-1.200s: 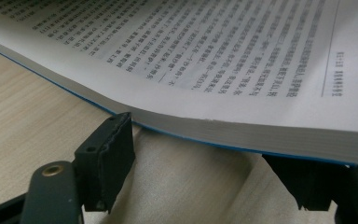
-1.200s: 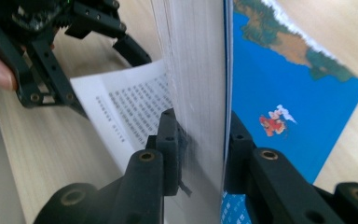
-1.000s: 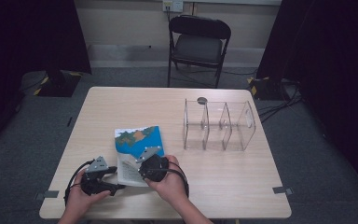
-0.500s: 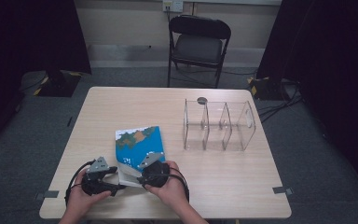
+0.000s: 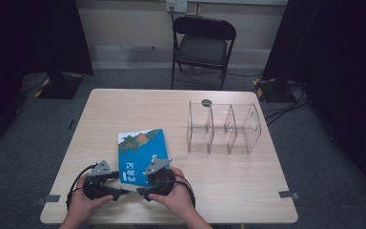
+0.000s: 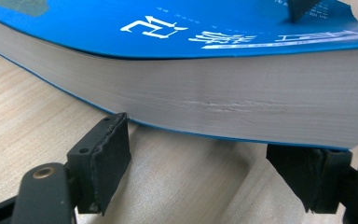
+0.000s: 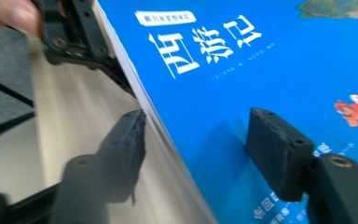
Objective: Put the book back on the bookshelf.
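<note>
Book (image 5: 140,155) is the whole story here: thick blue paperback lying flat near the front edge of the table (image 5: 138,107), cover up, with both tools crowding its near end. The left hand-held gripper (image 5: 120,192) sits low against the page edge, jaws partly apart and not pinching anything, one pad (image 6: 103,163) tucked right by the bottom corner, my guess is to brace the book or get under it. The right hand-held gripper (image 5: 142,192) has just been opening its jaws and now straddles the near edge, one pad (image 7: 279,151) over the cover, the other (image 7: 121,156) out over the wood, nothing clamped. Looks like a let-go or a re-grip. Clear plastic organizer (image 5: 224,129) stands well apart to the right, maybe where the book is headed.
</note>
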`<action>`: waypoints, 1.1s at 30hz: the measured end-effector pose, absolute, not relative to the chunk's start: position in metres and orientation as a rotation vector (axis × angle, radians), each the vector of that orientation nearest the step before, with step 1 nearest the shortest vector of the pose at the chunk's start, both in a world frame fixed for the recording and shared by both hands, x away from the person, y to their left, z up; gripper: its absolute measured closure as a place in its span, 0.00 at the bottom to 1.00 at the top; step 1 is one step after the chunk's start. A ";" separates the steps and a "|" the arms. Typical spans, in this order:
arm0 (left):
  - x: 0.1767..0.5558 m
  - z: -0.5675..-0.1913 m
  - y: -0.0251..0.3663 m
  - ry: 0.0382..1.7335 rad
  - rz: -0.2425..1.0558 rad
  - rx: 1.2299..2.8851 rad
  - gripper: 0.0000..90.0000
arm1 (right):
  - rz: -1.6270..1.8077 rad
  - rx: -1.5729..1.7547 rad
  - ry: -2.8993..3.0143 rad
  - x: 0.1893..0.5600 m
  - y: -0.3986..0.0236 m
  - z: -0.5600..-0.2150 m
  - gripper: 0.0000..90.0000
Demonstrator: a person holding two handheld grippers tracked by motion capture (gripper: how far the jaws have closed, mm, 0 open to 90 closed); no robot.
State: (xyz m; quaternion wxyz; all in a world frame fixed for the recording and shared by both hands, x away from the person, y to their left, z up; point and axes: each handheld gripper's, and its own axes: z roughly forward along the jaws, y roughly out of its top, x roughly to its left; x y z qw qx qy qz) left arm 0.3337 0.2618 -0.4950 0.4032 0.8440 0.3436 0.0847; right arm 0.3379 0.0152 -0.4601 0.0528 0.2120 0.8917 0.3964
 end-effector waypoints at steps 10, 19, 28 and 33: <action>0.334 -0.491 0.260 0.872 0.218 2.143 0.24 | 1.092 0.372 2.572 0.327 0.023 -0.477 0.25; 0.335 -0.489 0.259 0.872 0.227 2.158 0.24 | 1.071 0.292 2.468 0.328 0.028 -0.488 0.26; 0.335 -0.488 0.258 0.867 0.231 2.163 0.24 | 1.054 0.255 2.444 0.329 0.033 -0.491 0.26; 0.334 -0.487 0.258 0.870 0.231 2.164 0.24 | 1.050 0.254 2.444 0.329 0.033 -0.491 0.27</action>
